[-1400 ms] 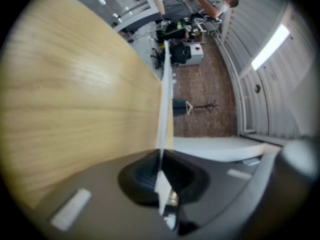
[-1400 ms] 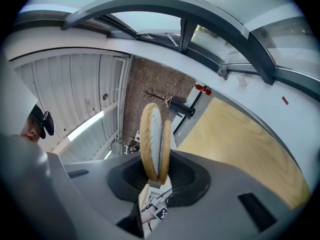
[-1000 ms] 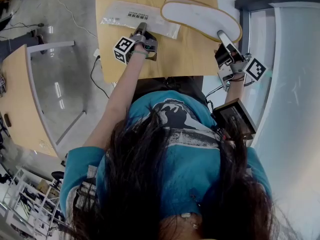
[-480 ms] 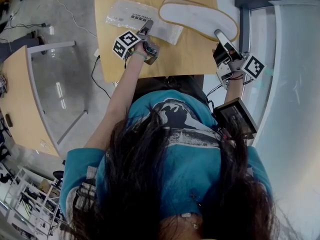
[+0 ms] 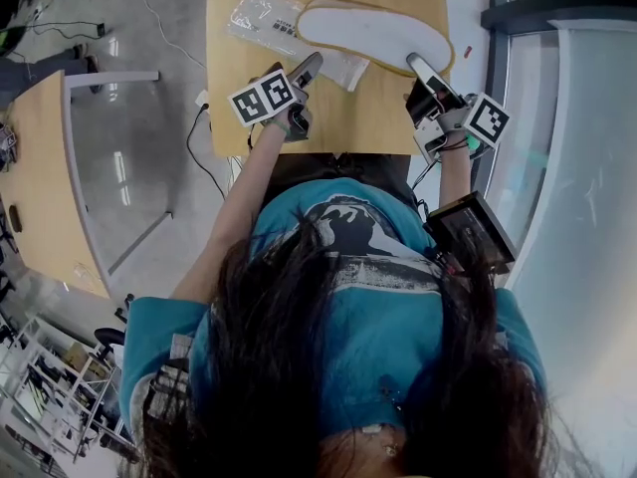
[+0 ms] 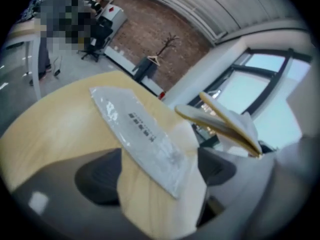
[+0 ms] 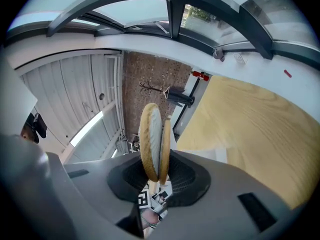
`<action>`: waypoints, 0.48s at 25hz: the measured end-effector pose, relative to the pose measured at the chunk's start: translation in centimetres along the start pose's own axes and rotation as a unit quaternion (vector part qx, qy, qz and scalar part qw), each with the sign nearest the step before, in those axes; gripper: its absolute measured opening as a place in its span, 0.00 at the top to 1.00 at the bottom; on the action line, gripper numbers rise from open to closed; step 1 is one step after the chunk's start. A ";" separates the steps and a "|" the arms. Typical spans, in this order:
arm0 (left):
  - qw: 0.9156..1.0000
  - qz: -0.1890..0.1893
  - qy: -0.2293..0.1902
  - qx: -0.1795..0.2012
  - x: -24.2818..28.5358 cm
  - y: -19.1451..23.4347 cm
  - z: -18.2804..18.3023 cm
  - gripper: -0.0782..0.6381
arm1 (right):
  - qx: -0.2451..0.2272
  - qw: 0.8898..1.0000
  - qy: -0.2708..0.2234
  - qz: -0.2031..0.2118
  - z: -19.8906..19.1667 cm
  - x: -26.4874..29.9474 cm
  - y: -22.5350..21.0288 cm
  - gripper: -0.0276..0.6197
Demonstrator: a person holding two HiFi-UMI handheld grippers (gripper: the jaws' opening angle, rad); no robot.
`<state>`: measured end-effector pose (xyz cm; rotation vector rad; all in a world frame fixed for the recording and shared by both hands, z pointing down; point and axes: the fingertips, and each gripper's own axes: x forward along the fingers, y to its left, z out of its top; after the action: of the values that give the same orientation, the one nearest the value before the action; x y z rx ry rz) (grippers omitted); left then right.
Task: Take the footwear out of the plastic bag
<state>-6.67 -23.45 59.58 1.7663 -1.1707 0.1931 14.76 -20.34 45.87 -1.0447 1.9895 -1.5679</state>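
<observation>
A pair of flat white slippers (image 5: pixel 373 36) with tan rims hangs over the far part of the wooden table (image 5: pixel 378 118). My right gripper (image 5: pixel 426 76) is shut on their near end. In the right gripper view the slippers (image 7: pixel 152 144) stand edge-on, pinched between the jaws of the right gripper (image 7: pixel 159 176). The clear plastic bag (image 5: pixel 269 18) lies flat and empty at the far left. My left gripper (image 5: pixel 304 78) is just off its near end, jaws opening. In the left gripper view the bag (image 6: pixel 140 134) ends between the wide-apart jaws of the left gripper (image 6: pixel 160 176), untouched by the pads, with the slippers (image 6: pixel 225 121) aloft on the right.
A second wooden table (image 5: pixel 35 197) stands to the left across a grey floor with a black cable (image 5: pixel 199 147). A dark window frame (image 5: pixel 508 28) and glass run along the right. A coat stand (image 6: pixel 162 49) is far behind.
The left gripper was shut on the bag's near end; it has opened and let go. The right gripper has carried the slippers a little to the left, toward the bag.
</observation>
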 end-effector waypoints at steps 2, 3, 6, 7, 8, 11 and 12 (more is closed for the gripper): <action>1.000 -0.002 0.004 0.015 -1.0 0.5 -0.4 0.25 | 0.007 1.000 0.013 0.011 -0.9 1.3 0.0 0.82; 1.000 -0.002 0.006 0.018 -1.4 0.9 -0.5 0.25 | 0.011 1.000 0.021 0.016 -1.6 2.1 -0.1 0.82; 1.000 -0.004 0.005 0.011 -2.9 2.2 -0.7 0.25 | 0.028 0.998 0.051 0.028 -3.8 4.8 -0.2 0.82; 1.000 -0.005 0.004 0.005 -3.4 2.5 -0.7 0.25 | 0.034 0.997 0.060 0.029 -4.4 5.6 -0.4 0.82; 1.000 -0.006 0.002 -0.001 -3.7 2.8 -0.8 0.25 | 0.040 0.996 0.070 0.028 -5.1 6.3 -0.7 0.82; 1.000 -0.006 -0.007 -0.016 -4.4 2.9 -0.9 0.25 | 0.060 0.993 0.099 0.018 -6.5 7.9 -2.3 0.82; 1.000 -0.004 -0.012 -0.016 -4.6 2.9 -0.7 0.25 | 0.065 0.992 0.109 0.013 -6.9 8.5 -3.0 0.82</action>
<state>-11.09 -20.23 59.08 1.7491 -1.1778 0.1494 5.37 -22.52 51.85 -0.8259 1.9969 -1.8380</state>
